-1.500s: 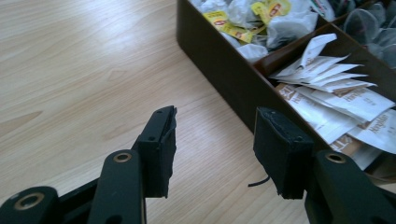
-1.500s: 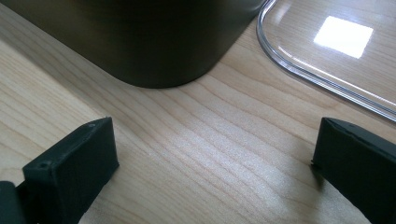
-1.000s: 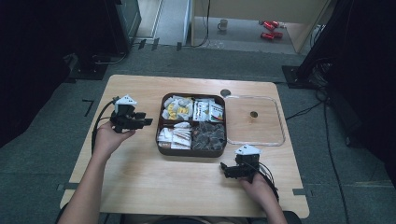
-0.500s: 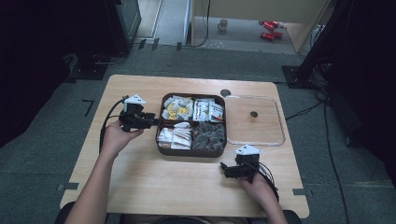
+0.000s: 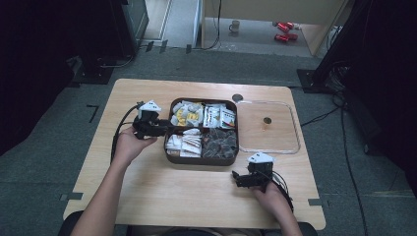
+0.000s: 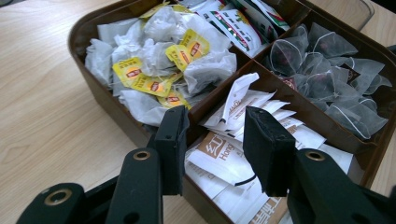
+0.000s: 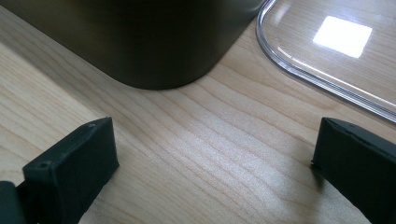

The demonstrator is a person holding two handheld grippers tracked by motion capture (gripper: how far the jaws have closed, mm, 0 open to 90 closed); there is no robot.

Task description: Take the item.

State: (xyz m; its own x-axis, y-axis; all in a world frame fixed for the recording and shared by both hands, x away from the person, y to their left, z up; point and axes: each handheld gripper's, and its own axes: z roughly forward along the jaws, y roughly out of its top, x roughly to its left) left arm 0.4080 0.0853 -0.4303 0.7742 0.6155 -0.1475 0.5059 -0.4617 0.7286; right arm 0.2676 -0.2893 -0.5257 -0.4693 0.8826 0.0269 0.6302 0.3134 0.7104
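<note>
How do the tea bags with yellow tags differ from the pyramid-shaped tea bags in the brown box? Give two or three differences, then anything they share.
The yellow-tagged tea bags are white, crumpled and opaque; the pyramid tea bags are see-through mesh with dark contents. The yellow-tagged ones carry bright labels; the pyramid ones have thin strings and small dark tags. They fill diagonally opposite compartments. Both lie loosely heaped in the brown box.

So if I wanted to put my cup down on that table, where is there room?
The widest bare wood lies along the near edge, between the left gripper and the right gripper, in front of the brown tray. The far left corner is free too. The middle is crowded: tray, then the clear lid beside it.
</note>
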